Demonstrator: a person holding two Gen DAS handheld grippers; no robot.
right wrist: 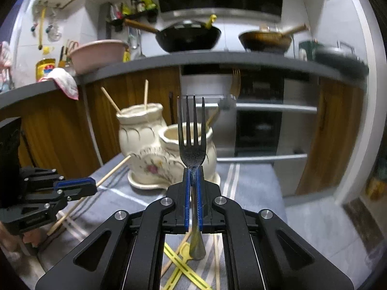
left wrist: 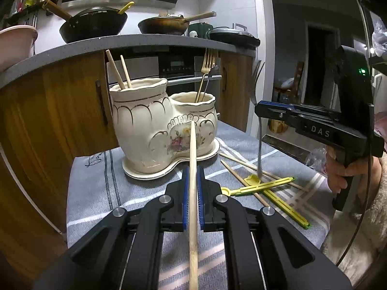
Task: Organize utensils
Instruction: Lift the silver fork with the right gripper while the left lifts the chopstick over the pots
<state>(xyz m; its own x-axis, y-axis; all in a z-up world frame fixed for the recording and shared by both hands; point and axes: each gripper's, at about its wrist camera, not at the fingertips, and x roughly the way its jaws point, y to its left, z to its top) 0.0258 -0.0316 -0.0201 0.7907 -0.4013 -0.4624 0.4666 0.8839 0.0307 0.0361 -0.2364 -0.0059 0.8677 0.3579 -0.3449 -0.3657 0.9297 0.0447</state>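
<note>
A cream two-pot ceramic holder [left wrist: 154, 125] stands on a striped grey cloth [left wrist: 96, 183]. Its taller pot holds two wooden chopsticks [left wrist: 118, 72], and its lower pot holds a gold fork [left wrist: 205, 72]. My left gripper [left wrist: 193, 169] is shut on a wooden chopstick [left wrist: 193, 193] that points at the holder. My right gripper [right wrist: 193, 169] is shut on a dark fork [right wrist: 192, 130], tines up, in front of the lower pot [right wrist: 188, 145]. In the left wrist view the right gripper [left wrist: 260, 110] hangs to the right, above loose chopsticks [left wrist: 241, 166] and yellow plastic utensils [left wrist: 266, 186] on the cloth.
A grey counter [left wrist: 145, 41] with two woks [left wrist: 94, 24] runs behind the holder, over wooden cabinets [left wrist: 48, 111] and an oven [right wrist: 258, 125]. A pink basin [right wrist: 96, 53] sits on the counter's left. A hand [left wrist: 343, 169] grips the right tool.
</note>
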